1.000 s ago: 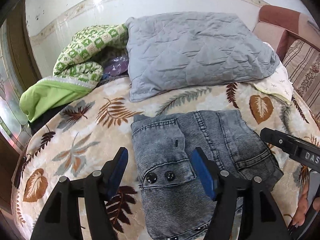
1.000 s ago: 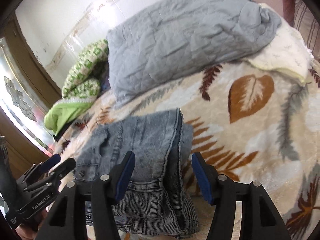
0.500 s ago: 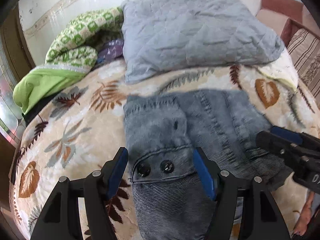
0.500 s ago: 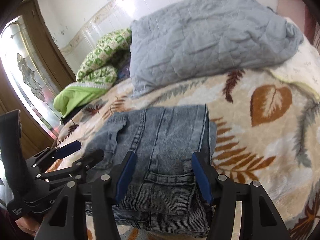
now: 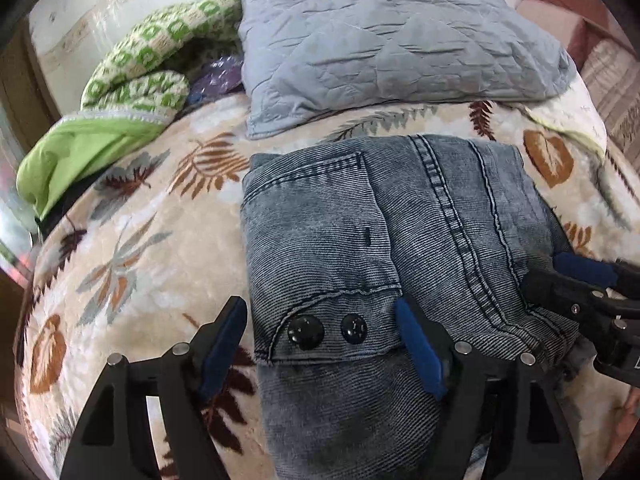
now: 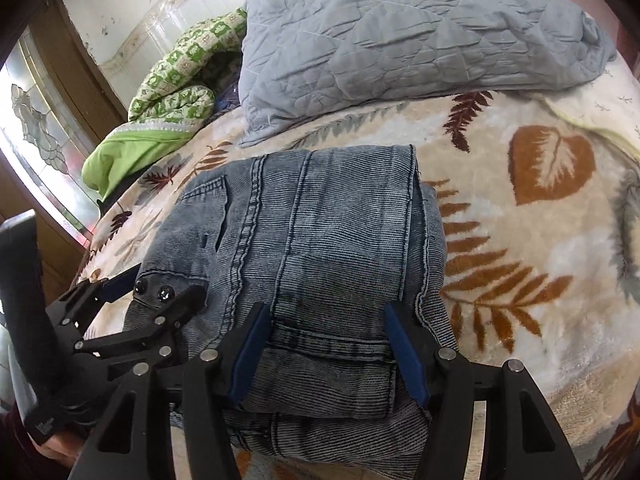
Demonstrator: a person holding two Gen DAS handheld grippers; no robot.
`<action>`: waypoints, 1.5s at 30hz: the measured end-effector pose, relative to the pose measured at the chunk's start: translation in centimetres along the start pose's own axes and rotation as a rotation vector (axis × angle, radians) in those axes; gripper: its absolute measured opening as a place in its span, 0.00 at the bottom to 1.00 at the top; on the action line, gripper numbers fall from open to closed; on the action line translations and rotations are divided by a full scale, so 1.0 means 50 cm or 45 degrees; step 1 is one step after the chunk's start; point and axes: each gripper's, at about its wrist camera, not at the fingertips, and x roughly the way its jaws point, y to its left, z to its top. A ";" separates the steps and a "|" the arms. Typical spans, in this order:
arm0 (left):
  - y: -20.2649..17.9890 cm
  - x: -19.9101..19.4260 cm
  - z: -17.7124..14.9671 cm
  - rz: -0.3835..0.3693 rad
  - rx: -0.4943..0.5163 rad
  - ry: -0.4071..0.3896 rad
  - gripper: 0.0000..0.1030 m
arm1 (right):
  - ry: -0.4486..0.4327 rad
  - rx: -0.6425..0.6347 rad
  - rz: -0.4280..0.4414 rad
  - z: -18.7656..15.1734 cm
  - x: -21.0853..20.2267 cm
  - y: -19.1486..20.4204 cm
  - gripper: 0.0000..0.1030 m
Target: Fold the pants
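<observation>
pants (image 5: 400,240), ribbed washed denim, folded

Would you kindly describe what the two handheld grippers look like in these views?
Both are alike. The left gripper and the right gripper each have two black plastic jaws with triangular cut-outs and round silver pins at the joints. The inner faces carry dark blue pads. The left one's black body bears small pale lettering, too small to read. No cables or sleeves show.
</observation>
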 end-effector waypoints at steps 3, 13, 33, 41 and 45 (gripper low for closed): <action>0.010 -0.039 -0.002 0.022 -0.032 -0.032 0.75 | -0.038 0.042 0.032 0.005 -0.026 -0.008 0.62; 0.042 -0.235 -0.026 0.081 -0.136 -0.223 0.79 | -0.332 0.026 0.074 -0.010 -0.184 0.017 0.62; 0.064 -0.516 -0.117 0.095 -0.161 -0.454 0.97 | -0.806 -0.049 -0.120 -0.196 -0.475 0.103 0.90; 0.058 -0.540 -0.140 0.083 -0.148 -0.504 0.97 | -0.762 -0.162 -0.202 -0.212 -0.444 0.127 1.00; 0.056 -0.541 -0.144 0.095 -0.138 -0.512 0.97 | -0.689 -0.169 -0.195 -0.213 -0.416 0.128 1.00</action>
